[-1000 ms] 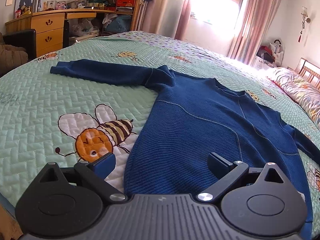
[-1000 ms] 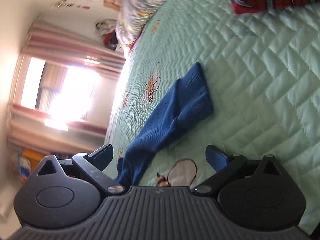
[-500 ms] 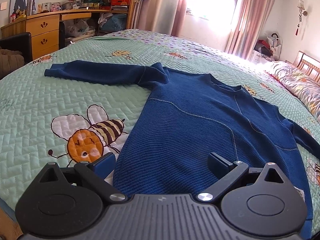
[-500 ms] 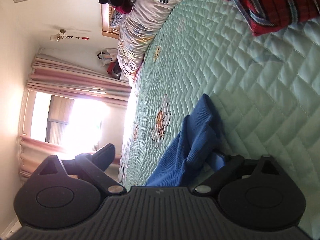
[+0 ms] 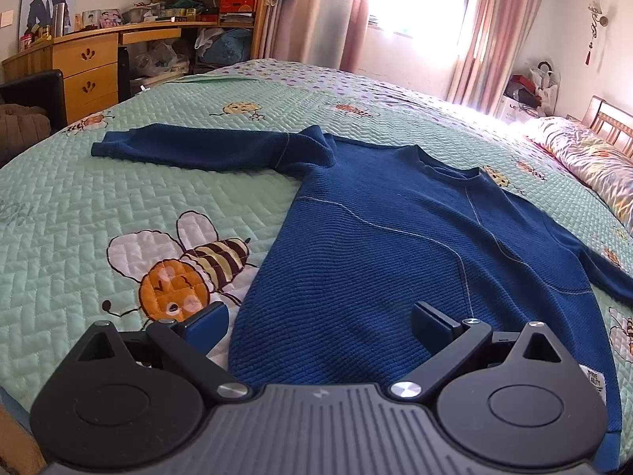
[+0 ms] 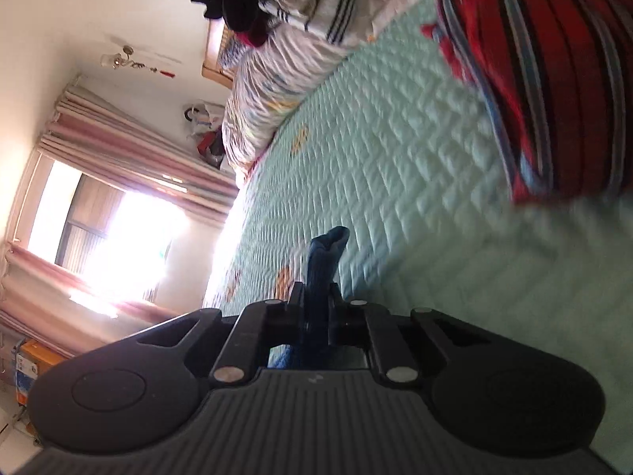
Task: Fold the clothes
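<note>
Right gripper [image 6: 314, 297]: fingers have just been closing and are now pinched on the cuff end of the blue sweater's sleeve [image 6: 322, 261]. The fabric stands bunched between the two pads, its tip poking out past them, and it is raised off the quilt. This view is rolled sideways and somewhat blurred.

Left gripper [image 5: 318, 318]: fingers spread wide, nothing pressed between them. It hangs low over the hem area of the blue sweater [image 5: 395, 245]; one finger [image 5: 207, 320] sits over the quilt at the sweater's side edge, the other over the knit body.

The sweater lies flat, front up, on the bed, neckline away from the left gripper. One sleeve [image 5: 190, 148] is stretched straight out to the side over the mint-green quilt [image 5: 99, 206]; the opposite sleeve runs off toward the far edge of the left view. A small label [image 5: 594, 382] shows near the hem corner. A bee design [image 5: 178, 273] on the quilt sits just beside the sweater's side.

Further out: a red striped garment [image 6: 554, 79] lies on the quilt, well apart from the held sleeve. Pillows [image 5: 585, 158] at the headboard, pink curtains [image 5: 486, 31] at a bright window, a wooden desk [image 5: 87, 59] with drawers along the wall.
</note>
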{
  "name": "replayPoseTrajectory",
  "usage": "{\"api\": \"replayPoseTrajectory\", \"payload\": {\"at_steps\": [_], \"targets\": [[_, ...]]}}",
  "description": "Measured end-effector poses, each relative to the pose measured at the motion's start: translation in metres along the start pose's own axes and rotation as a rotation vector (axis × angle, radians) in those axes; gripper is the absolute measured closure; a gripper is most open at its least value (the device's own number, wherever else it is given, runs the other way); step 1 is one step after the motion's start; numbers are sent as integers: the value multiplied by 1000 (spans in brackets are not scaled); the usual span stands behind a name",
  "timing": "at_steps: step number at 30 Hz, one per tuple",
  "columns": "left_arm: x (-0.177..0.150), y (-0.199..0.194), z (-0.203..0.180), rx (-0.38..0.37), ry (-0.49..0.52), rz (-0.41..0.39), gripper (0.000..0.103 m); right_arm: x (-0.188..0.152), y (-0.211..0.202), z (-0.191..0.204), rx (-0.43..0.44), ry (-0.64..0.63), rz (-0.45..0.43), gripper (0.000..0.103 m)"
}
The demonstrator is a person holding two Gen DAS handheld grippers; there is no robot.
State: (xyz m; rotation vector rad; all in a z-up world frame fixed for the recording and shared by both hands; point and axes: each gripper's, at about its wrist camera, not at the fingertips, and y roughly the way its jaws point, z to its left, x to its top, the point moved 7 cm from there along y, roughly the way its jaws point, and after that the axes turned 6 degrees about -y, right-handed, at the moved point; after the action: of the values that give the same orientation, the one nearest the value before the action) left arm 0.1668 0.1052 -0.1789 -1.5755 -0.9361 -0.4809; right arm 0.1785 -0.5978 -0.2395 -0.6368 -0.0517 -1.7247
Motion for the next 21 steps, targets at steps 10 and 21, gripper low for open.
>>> {"api": "replayPoseTrajectory", "payload": {"at_steps": [10, 21], "targets": [[-6, 3, -11, -17, 10, 16, 5, 37, 4, 10, -8, -96, 9, 87], [-2, -6, -9, -16, 11, -8, 4, -150, -37, 78, 245, -233, 472, 80]]}}
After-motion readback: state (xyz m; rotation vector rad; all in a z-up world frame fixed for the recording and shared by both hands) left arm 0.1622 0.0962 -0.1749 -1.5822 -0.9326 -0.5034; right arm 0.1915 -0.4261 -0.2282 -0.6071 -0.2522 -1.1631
